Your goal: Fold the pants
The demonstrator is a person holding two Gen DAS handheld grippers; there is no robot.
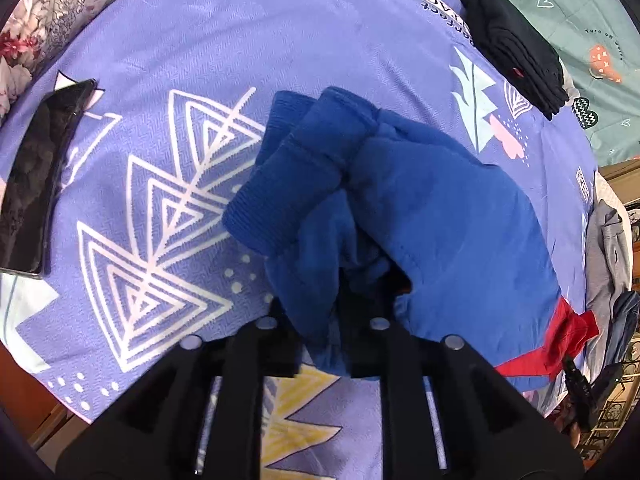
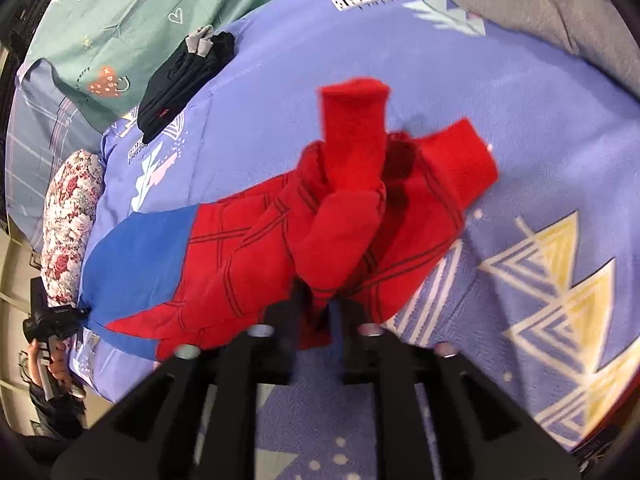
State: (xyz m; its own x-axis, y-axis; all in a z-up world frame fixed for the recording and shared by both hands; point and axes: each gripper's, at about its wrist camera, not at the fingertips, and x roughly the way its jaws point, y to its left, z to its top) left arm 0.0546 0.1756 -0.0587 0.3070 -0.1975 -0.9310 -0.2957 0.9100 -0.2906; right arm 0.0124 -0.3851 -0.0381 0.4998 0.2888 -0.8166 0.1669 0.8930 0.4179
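Note:
The pants are blue (image 1: 440, 216) with red lower legs (image 2: 256, 240) marked with dark web lines. They hang bunched above a purple patterned blanket (image 1: 200, 60). My left gripper (image 1: 340, 312) is shut on the blue waist end, whose ribbed band (image 1: 264, 216) droops to the left. My right gripper (image 2: 318, 312) is shut on the red leg end, with the red cuffs (image 2: 354, 120) flopping forward. The red end (image 1: 560, 340) and the right gripper show at the lower right of the left wrist view. The left gripper (image 2: 60, 316) shows at the far left of the right wrist view.
A folded black garment (image 1: 516, 44) lies at the far side, also in the right wrist view (image 2: 184, 80). A black phone (image 1: 36, 176) lies on the left. Grey clothes (image 2: 540, 12) lie at the edge. A floral pillow (image 2: 70, 216) and a green sheet (image 2: 140, 8) lie beyond.

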